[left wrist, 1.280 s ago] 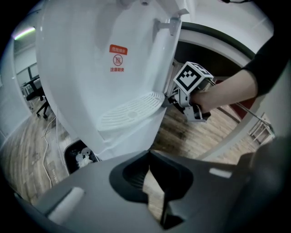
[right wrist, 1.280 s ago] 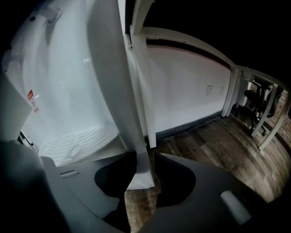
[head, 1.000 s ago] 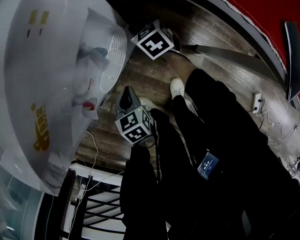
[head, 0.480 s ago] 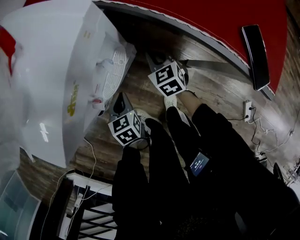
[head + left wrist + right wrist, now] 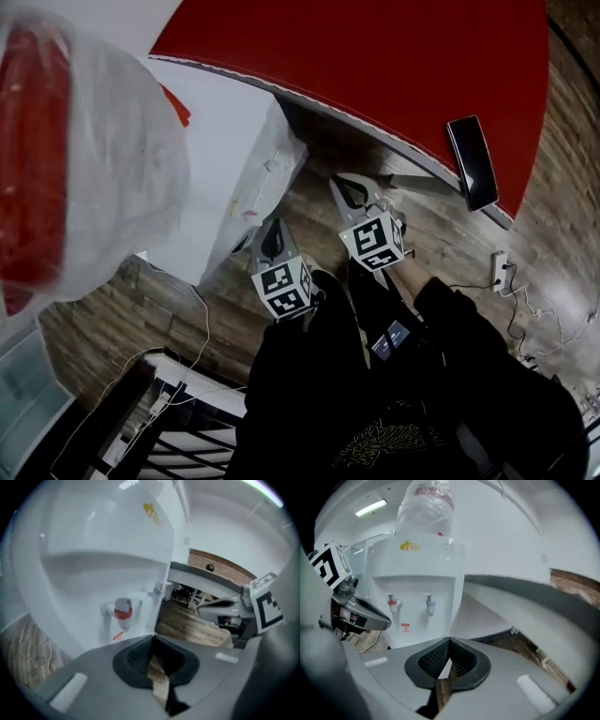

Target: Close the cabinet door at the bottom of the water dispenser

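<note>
On the wooden floor (image 5: 450, 253), at ten o'clock from the two grippers in the head view, stands the white water dispenser (image 5: 239, 178). Its bottom cabinet door cannot be made out: the head view looks down over the top, and each gripper's own body covers the lower front. A plastic-wrapped bottle (image 5: 84, 169) sits on top. A red tap (image 5: 392, 603) and a blue tap (image 5: 430, 604) show on the front recess.

The left gripper (image 5: 272, 234) hangs just beside the dispenser's front, at its four o'clock, fingers clenched on nothing. The right gripper (image 5: 349, 187) is at the left one's two o'clock, near it but apart, fingers likewise pressed together and empty. Neither touches the dispenser.

A white cable (image 5: 202, 319) trails at seven o'clock below the dispenser. At one o'clock from the right gripper a dark phone-like slab (image 5: 472, 161) lies on a red surface (image 5: 375, 66).
</note>
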Demonstrator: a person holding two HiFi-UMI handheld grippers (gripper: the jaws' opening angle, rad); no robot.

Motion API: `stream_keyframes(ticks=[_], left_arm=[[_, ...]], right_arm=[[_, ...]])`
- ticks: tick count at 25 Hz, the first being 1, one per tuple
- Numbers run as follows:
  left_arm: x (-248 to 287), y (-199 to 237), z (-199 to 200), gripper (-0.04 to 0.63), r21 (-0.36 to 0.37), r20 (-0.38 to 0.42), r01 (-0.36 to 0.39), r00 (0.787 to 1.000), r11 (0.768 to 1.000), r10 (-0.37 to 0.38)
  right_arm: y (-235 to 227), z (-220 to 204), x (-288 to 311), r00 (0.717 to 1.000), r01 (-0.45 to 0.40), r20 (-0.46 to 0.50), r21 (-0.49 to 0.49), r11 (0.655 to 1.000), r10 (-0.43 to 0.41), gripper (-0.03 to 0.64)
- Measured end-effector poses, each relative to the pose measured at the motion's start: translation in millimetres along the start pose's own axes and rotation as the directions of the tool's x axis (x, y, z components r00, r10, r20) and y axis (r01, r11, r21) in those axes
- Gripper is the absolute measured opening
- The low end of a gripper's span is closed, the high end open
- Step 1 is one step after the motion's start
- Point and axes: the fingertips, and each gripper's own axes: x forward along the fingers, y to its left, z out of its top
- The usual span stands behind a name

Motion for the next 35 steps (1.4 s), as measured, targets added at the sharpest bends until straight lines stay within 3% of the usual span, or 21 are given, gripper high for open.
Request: stream_keyframes(ticks=[3, 8, 12, 17, 20, 23, 28, 32, 35], left_arm=[[-32.0, -5.4, 33.1, 0.008, -0.049, 0.063, -0.018, 0.998, 0.999, 0.021], [-96.0, -37.7, 113.0, 0.008, 0.078, 0.228, 0.036, 0.972, 0.996, -0.053], [-165.7, -50.2, 174.5, 0.008, 0.135, 0.361, 0.027, 0.93, 0.99, -0.075], [-233.3, -40.8, 242.4, 0.008, 0.117, 0.523, -0.085, 0.852, 0.989, 0.011], [-260.1, -31.4, 262.3, 0.008, 0.075, 0.575, -0.118, 0.816, 0.99, 0.053], [-282.1, -27.7, 275.2, 0.008, 0.042, 0.62, -0.121, 0.782, 0.992, 0.069], [-311.3, -34.0, 288.8, 0.008, 0.054, 0.676, -0.132, 0.735, 0.99, 0.061], [-323.7, -39.7, 291.1, 0.008, 0.06, 0.696, -0.128, 0.716, 0.99, 0.05], [-324.9, -41.3, 291.2, 0.008, 0.08, 0.695, -0.126, 0.719, 0.989, 0.036]], right_arm=[[-6.3, 46.9, -26.9, 0.999, -0.005, 0.053, -0.05, 0.999, 0.007, 0.0], [-28.4, 127.1, -87.5, 0.99, 0.044, 0.131, 0.009, 0.999, -0.045, 0.0], [-24.1, 178.9, -149.6, 0.975, 0.053, 0.21, 0.074, 0.996, -0.067, -0.002], [-29.6, 233.9, -208.8, 0.941, 0.094, 0.311, 0.136, 0.986, -0.133, -0.006], [-29.8, 260.0, -232.0, 0.928, 0.079, 0.343, 0.196, 0.977, -0.144, -0.006], [-29.0, 297.6, -250.4, 0.893, 0.06, 0.428, 0.19, 0.98, -0.137, -0.006], [-25.0, 338.8, -262.6, 0.854, 0.053, 0.505, 0.157, 0.986, -0.126, -0.006], [-9.9, 337.9, -265.3, 0.864, 0.046, 0.494, 0.123, 0.991, -0.101, -0.008], [1.9, 330.9, -256.9, 0.881, 0.013, 0.47, 0.107, 0.994, -0.062, -0.008]])
